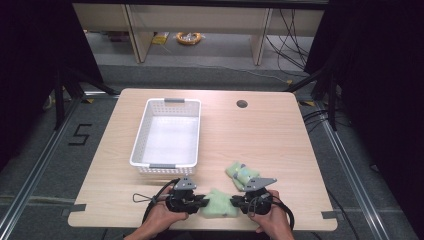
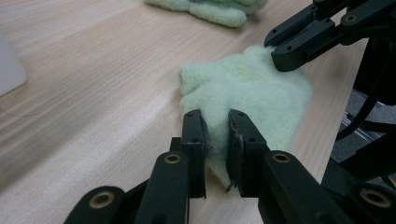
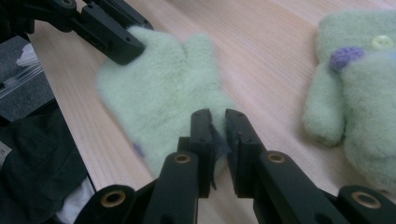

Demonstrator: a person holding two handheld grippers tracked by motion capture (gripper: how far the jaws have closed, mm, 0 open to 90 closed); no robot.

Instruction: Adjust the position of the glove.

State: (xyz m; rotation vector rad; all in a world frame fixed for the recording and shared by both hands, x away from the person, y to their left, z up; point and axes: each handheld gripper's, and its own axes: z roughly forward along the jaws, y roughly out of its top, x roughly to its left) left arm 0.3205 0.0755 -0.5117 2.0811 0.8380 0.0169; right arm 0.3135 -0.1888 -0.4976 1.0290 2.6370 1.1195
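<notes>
A fluffy pale green mitten (image 1: 218,206) lies flat near the table's front edge, between my two grippers. My left gripper (image 1: 204,202) comes at it from the left and is shut on its edge; the left gripper view shows fabric (image 2: 252,88) pinched between the jaws of the left gripper (image 2: 215,116). From the right, my right gripper (image 1: 234,202) is shut on the opposite edge, and its view shows the right gripper (image 3: 218,114) nipping the mitten (image 3: 163,88). A second green mitten (image 1: 241,174) with a purple patch and a button (image 3: 359,93) lies loose just behind.
A white plastic basket (image 1: 137,145) stands at the middle left of the wooden table (image 1: 270,130), with nothing in it. A round cable hole (image 1: 242,104) sits at the back right. The table's front edge runs just beneath both hands.
</notes>
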